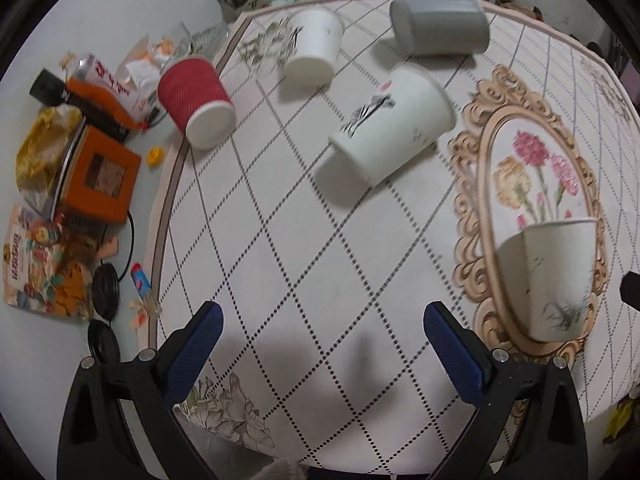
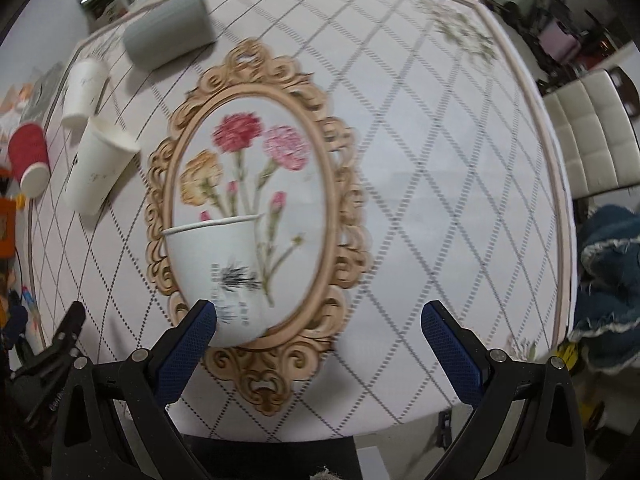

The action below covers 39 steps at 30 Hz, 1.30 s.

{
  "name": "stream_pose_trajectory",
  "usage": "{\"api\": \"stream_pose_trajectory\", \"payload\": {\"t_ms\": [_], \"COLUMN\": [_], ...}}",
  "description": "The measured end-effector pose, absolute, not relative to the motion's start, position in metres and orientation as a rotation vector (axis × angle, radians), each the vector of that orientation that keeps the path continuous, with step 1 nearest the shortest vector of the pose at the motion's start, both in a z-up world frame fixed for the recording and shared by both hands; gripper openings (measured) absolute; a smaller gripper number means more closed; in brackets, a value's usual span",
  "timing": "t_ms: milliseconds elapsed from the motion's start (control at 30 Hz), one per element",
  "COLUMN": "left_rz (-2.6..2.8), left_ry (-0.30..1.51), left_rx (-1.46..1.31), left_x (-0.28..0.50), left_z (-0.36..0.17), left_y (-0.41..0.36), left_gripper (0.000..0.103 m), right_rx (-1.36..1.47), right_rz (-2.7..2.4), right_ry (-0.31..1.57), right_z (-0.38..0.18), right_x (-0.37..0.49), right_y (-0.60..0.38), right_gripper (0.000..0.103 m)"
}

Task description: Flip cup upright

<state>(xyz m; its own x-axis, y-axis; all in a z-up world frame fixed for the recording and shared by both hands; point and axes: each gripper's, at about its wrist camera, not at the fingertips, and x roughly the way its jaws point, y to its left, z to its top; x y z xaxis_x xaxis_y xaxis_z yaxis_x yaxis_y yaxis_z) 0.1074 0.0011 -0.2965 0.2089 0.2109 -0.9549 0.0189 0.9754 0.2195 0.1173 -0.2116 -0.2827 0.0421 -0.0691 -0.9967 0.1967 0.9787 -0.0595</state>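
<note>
Both grippers, left gripper (image 1: 322,322) and right gripper (image 2: 319,320), gape wide and empty; the upright paper cup (image 2: 218,268) seems just clear of the right's finger

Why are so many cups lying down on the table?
Four have tipped onto their sides: the red cup, two white cups and the gray cup. Only the near white cup stands upright. Nothing looks spilled.
</note>
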Motion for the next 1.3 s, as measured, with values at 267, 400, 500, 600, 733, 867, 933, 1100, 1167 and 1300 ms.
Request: {"api": "stream_pose_trajectory", "payload": {"t_ms": [267,400,500,600,733,867,933,1100,1167,1300], "left_rz": [0.155,0.152,0.147,0.142,0.129,0.114,0.112,0.115,0.121,0.136], "left_ry": [1.428,1.453,1.475,1.484,1.514,1.564,1.586,1.618,1.622,1.623], "left_rx": [0.169,0.164,0.161,0.169,0.156,0.111,0.094,0.046,0.046,0.057], "left_x": [0.098,0.095,0.093,0.092,0.092,0.093,0.094,0.100,0.104,0.113], "left_z": [-0.322,-0.329,-0.333,-0.335,-0.338,-0.346,-0.352,-0.366,-0.371,-0.381], "left_y": [0.016,0.018,0.019,0.018,0.015,0.013,0.014,0.015,0.015,0.016], "left_gripper": [0.102,0.102,0.102,0.102,0.102,0.102,0.102,0.102,0.102,0.102], "right_rx": [0.062,0.072,0.086,0.118,0.166,0.240,0.280,0.324,0.320,0.260], "right_rz": [-0.129,-0.090,-0.085,-0.079,-0.077,-0.070,-0.065,-0.080,-0.085,-0.105], "right_ry": [1.587,1.630,1.635,1.607,1.553,1.444,1.386,1.187,1.120,1.011], "right_z": [-0.314,-0.328,-0.333,-0.329,-0.316,-0.297,-0.291,-0.286,-0.295,-0.322], "right_x": [0.131,0.133,0.129,0.123,0.114,0.109,0.109,0.129,0.138,0.144], "right_y": [-0.178,-0.167,-0.165,-0.167,-0.178,-0.196,-0.205,-0.219,-0.217,-0.209], "right_gripper": [0.085,0.068,0.059,0.058,0.058,0.058,0.058,0.058,0.058,0.058]}}
